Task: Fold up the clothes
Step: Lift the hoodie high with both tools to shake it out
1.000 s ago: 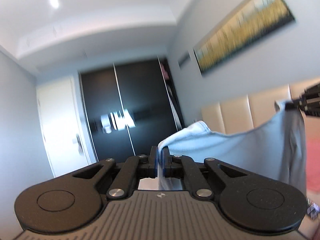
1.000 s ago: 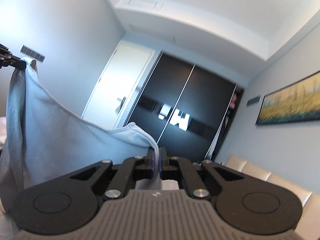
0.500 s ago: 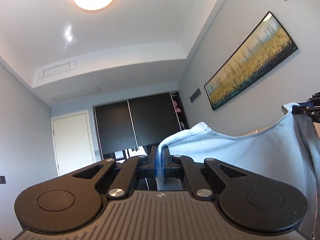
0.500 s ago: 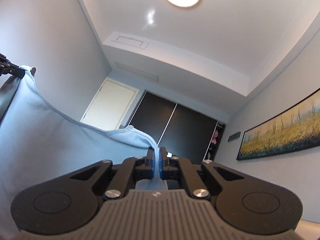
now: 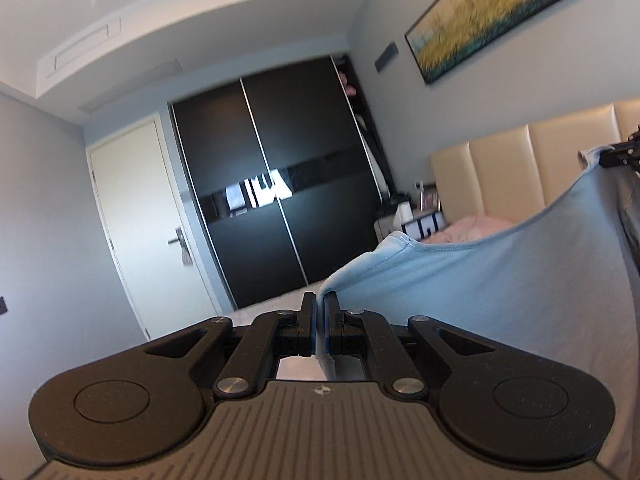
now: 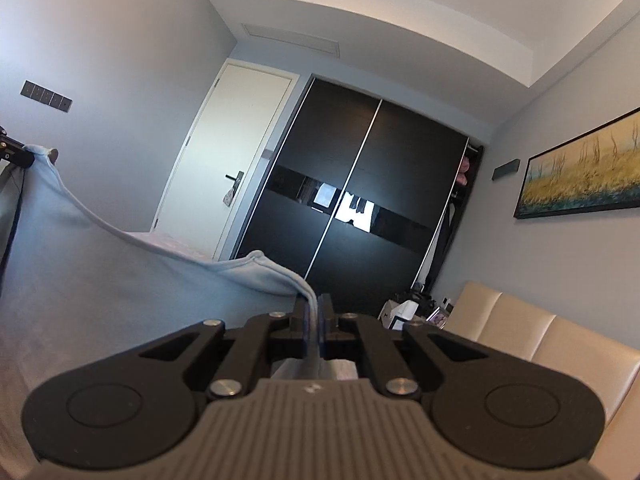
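Observation:
A light blue garment (image 5: 500, 280) hangs in the air, stretched between my two grippers. My left gripper (image 5: 319, 300) is shut on one top corner of it. My right gripper (image 6: 314, 304) is shut on the other top corner. The cloth sags in a curve between them and drapes down below. The right gripper's tip (image 5: 618, 156) shows at the right edge of the left wrist view, and the left gripper's tip (image 6: 14, 156) shows at the left edge of the right wrist view. The garment (image 6: 100, 288) fills the lower left of the right wrist view.
A bed with a beige padded headboard (image 5: 520, 168) and pink bedding (image 5: 472, 226) lies below on the right. A nightstand with small items (image 6: 412, 312) stands by it. Ahead are a black sliding wardrobe (image 5: 276, 200) and a white door (image 5: 144, 220). A painting (image 6: 580, 172) hangs on the right wall.
Both grippers tipped up toward the ceiling half a second ago and have now tilted back down toward the wardrobe and bed. The garment stays stretched between them.

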`<state>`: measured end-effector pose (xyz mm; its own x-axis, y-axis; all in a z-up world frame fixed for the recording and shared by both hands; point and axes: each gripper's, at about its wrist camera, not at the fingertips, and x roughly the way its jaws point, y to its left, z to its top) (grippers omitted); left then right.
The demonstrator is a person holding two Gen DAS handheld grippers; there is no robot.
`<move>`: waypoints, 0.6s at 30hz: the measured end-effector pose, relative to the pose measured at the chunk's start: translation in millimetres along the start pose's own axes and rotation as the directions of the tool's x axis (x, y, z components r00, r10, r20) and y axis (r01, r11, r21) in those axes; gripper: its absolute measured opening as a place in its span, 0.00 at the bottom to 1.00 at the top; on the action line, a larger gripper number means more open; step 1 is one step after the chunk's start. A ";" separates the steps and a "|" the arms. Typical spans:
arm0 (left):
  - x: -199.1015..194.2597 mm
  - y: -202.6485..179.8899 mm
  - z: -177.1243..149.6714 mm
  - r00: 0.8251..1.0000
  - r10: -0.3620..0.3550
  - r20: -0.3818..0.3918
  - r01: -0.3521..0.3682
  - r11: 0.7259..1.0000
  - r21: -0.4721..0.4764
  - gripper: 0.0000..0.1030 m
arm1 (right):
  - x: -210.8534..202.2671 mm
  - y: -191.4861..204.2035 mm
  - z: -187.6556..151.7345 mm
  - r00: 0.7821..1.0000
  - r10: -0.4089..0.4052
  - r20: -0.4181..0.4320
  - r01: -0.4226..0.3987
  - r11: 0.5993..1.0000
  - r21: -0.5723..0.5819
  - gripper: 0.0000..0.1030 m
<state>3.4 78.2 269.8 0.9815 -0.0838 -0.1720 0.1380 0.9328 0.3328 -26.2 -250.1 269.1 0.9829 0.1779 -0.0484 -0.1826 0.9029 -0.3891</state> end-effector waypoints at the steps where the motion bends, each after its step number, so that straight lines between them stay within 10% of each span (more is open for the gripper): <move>1: 13.2 -1.3 -3.6 1.000 -0.005 -0.018 0.006 1.000 0.011 0.02 | 15.1 1.8 -2.8 1.000 0.005 -0.018 -0.005 1.000 -0.003 0.05; 11: 174.4 -9.7 -56.7 0.974 -0.036 -0.222 0.056 0.995 0.084 0.02 | 191.0 6.2 -65.8 0.964 0.050 -0.260 -0.055 0.998 -0.012 0.05; 18: 289.4 -34.6 -127.8 0.915 -0.069 -0.398 0.118 0.988 0.099 0.02 | 305.2 27.9 -155.1 0.893 0.111 -0.435 -0.108 0.994 0.031 0.05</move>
<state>265.7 66.4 90.0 0.8354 -0.0020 -0.5496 0.2652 0.8773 0.4000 272.7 -231.3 100.8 0.8690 0.0887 -0.4867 -0.2885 0.8901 -0.3528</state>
